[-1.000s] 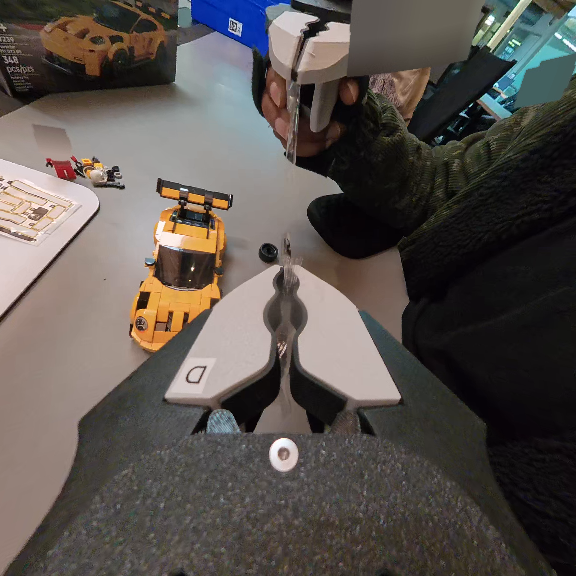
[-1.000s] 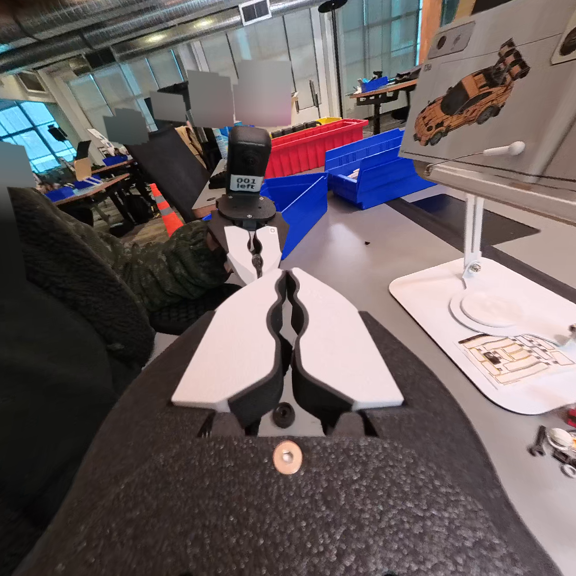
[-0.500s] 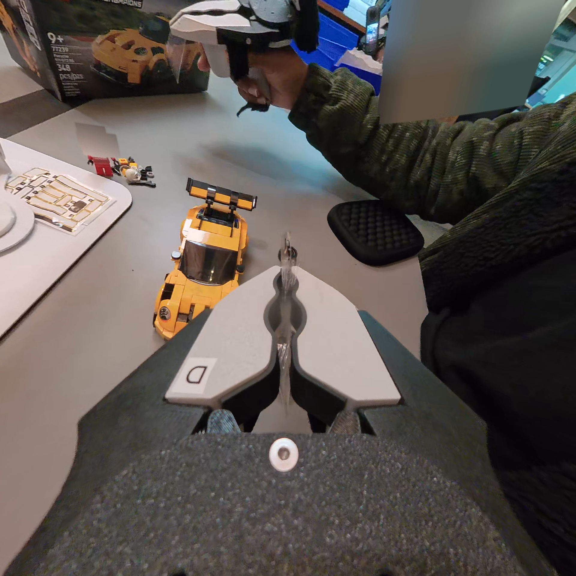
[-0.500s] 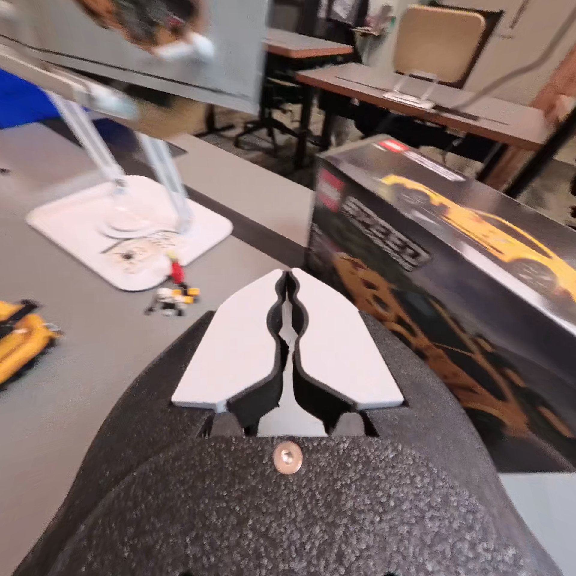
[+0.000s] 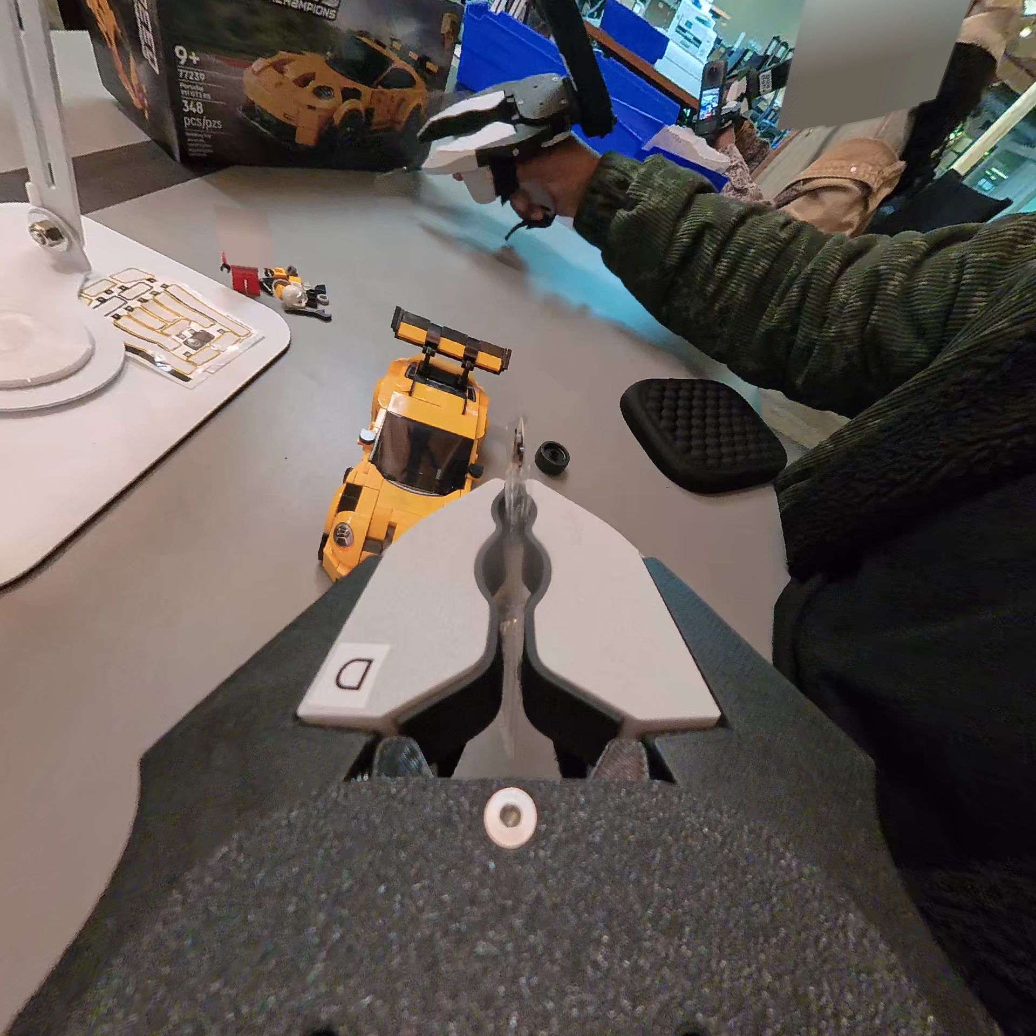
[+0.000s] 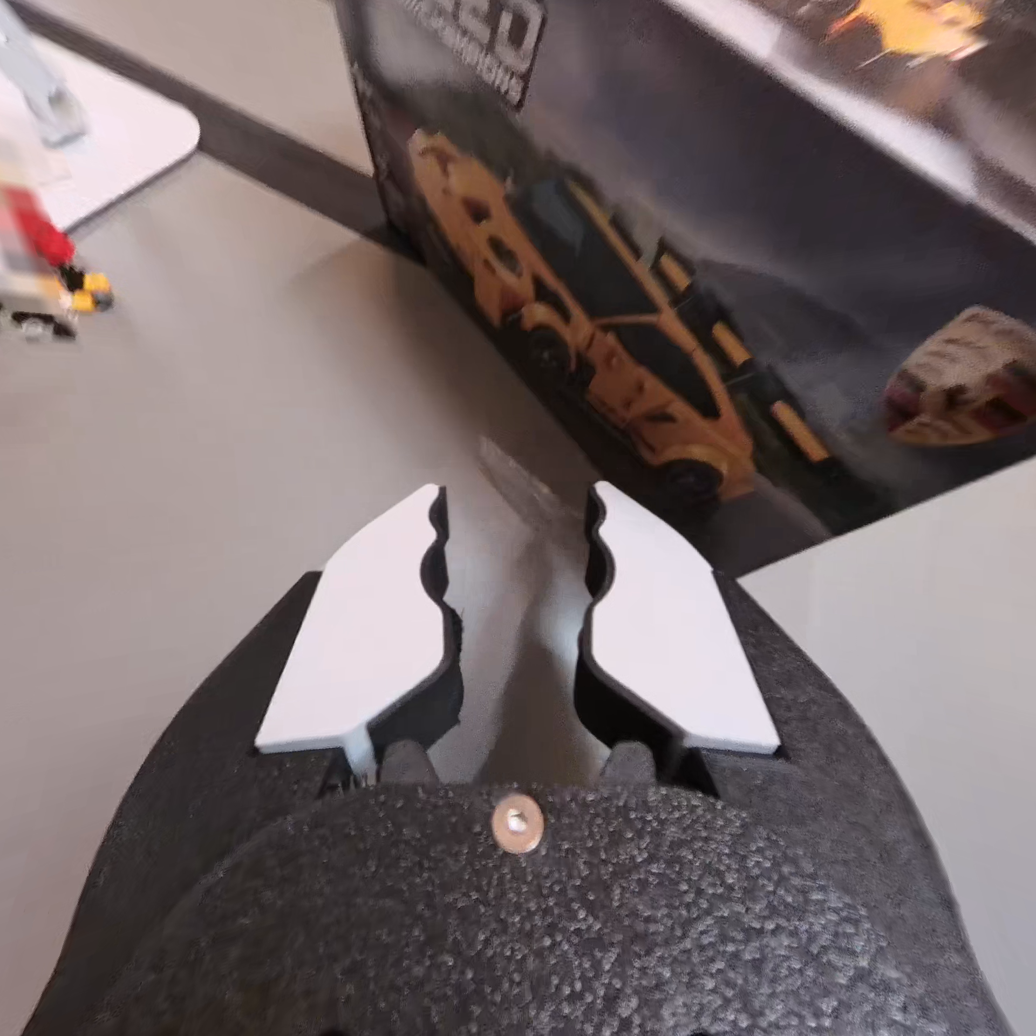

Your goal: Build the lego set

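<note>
The yellow brick-built sports car (image 5: 417, 454) with its black-and-yellow rear wing is seen on the grey table (image 5: 168, 588), just ahead of the left gripper (image 5: 514, 493). That gripper's jaws are pressed together on a thin clear plastic piece (image 5: 517, 448) — edge-on, with a small dark part at its tip. A loose black tyre (image 5: 552, 457) lies just right of the car. Beyond the car, near the dark set box (image 6: 701, 252), the right gripper (image 6: 516, 499) is held with jaws parted — nothing is gripped.
</note>
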Demonstrator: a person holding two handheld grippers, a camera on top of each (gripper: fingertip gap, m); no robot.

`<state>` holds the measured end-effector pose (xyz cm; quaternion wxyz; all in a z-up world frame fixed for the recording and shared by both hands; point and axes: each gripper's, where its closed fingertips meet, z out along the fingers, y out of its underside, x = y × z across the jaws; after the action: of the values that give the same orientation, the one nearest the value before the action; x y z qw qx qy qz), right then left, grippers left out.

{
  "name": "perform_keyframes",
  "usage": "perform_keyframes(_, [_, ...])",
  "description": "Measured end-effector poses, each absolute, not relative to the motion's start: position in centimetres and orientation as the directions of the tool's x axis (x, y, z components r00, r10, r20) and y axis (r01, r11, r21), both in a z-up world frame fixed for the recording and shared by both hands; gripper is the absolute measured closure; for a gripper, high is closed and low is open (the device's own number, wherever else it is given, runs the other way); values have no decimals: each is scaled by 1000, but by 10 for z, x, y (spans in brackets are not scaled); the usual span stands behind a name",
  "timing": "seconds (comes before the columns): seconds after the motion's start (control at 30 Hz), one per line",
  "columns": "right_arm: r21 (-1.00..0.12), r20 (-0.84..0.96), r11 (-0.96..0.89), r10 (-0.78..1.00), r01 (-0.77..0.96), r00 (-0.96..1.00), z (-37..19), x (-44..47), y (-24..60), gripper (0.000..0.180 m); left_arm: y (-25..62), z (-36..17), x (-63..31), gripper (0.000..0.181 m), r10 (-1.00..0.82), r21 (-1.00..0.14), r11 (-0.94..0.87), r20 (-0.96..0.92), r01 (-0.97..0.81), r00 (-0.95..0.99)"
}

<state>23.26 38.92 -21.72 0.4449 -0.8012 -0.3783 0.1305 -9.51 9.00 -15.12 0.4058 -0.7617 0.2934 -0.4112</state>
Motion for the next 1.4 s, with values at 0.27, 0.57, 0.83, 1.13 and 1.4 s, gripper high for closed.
perform_keyframes(0.27, [-792, 60, -332, 794, 513, 606, -205, 222, 347, 112, 91, -150, -94, 180, -777, -865, -490, 376, -110, 505])
perform_keyframes(0.57, [-881, 188, 104, 972, 462, 139, -135, 43, 184, 126, 102, -146, -104, 181, -709, -832, -554, 490, 29, 507])
perform_keyframes(0.83, [-482, 340, 477, 875, 735, -344, -197, -37, 151, 103, 119, -162, -136, 181, -605, -793, -598, 541, 116, 584])
perform_keyframes(1.13, [-106, 51, 572, 820, 814, -570, -250, -36, 159, 97, 118, -170, -137, 181, -607, -792, -604, 531, 91, 590])
perform_keyframes(1.4, [-87, 11, 424, 906, 902, -424, -248, -7, 198, 113, 117, -171, -139, 180, -612, -792, -604, 530, 86, 587])
